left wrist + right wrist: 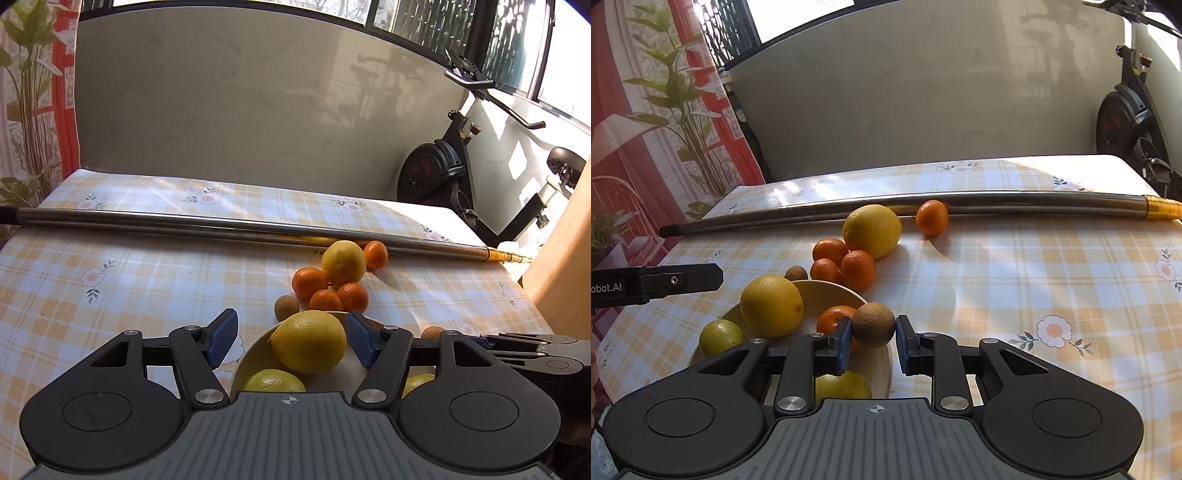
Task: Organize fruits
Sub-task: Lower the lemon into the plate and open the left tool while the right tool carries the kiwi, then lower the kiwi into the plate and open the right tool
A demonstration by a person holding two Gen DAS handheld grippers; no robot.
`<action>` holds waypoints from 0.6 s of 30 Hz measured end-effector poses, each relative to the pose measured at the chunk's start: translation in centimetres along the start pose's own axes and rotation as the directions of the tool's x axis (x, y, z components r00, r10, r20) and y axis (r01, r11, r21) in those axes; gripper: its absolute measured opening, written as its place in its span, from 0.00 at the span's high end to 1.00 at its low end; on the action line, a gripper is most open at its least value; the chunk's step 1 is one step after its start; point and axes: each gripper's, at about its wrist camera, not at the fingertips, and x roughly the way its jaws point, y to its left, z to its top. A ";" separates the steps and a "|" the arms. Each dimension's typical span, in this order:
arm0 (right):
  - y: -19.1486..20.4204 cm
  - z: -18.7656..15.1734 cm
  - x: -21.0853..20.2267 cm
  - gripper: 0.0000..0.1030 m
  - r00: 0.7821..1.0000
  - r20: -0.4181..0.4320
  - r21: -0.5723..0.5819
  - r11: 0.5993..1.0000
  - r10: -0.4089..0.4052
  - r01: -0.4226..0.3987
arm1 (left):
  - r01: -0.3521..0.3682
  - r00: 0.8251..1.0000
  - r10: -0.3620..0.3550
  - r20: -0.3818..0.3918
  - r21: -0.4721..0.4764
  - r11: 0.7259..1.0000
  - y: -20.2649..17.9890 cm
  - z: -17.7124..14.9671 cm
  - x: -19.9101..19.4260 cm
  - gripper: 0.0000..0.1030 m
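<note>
Grippers are working at the near edge of the table (1034, 258), both over a cream bowl (882, 369). Right gripper (873, 338) is pinching a brown kiwi (874, 325) between its blue pads, holding it above the bowl's right rim, while the left gripper (291, 341) is hanging spread wide over the bowl, its pads flanking a big yellow lemon (309, 341) without touching it. In the right wrist view the bowl is holding three yellow citrus — that large lemon, a smaller greenish-yellow one (721, 336) at the left rim, and a third (842, 386) half hidden under the gripper body — plus one small orange (834, 319) just behind the held kiwi. Just beyond the bowl a second kiwi (796, 273) is lying on the checked cloth, beside a tight cluster of three small oranges (857, 269). Touching that cluster from behind, another large lemon (872, 230) is sitting, and a lone fourth orange (932, 218) is resting farther right — against a long metal pole (997, 203) that is lying across the table. Past the table's far edge an exercise bike (436, 173) is standing by the wall.
</note>
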 end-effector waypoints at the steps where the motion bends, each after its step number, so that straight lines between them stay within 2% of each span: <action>1: 0.0 -0.1 0.0 0.78 1.000 -0.004 -0.001 1.000 -0.003 0.003 | -0.007 1.000 0.007 0.007 -0.001 1.000 0.3 0.0 -0.5 0.35; 18: 0.5 -0.6 0.4 0.77 0.999 -0.028 -0.001 1.000 -0.031 0.031 | -0.031 1.000 0.031 -0.001 -0.017 0.999 1.6 -1.3 -1.5 0.35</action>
